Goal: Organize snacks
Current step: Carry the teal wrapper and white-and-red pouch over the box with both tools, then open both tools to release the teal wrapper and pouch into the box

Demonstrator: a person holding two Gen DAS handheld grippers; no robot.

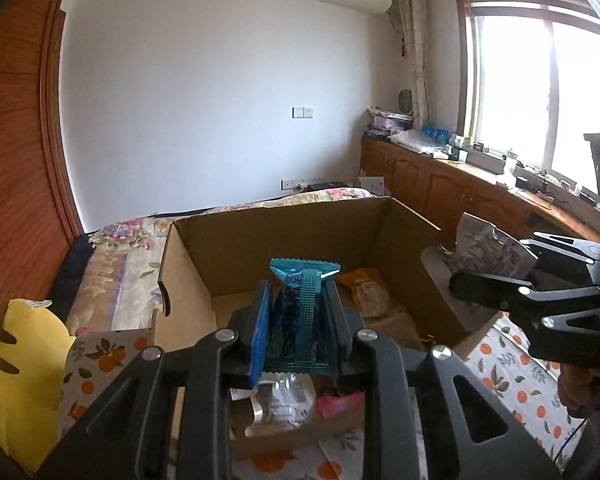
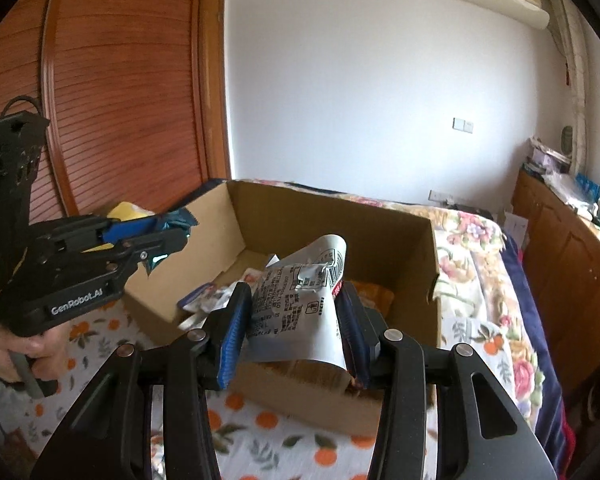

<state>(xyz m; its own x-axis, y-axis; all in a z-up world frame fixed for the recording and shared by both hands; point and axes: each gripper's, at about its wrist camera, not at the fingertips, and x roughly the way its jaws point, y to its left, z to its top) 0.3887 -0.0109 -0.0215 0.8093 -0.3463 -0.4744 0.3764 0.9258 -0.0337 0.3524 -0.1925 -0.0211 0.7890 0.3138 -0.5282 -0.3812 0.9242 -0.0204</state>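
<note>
While an open cardboard box is sitting on the orange-print cloth, the right gripper is holding its fingers clamped on a white snack packet above it, and the left gripper is pinching a teal snack packet over it.

The right gripper clamps a white snack packet above the open cardboard box, while the left gripper grips a teal wrapper beside it.
</note>
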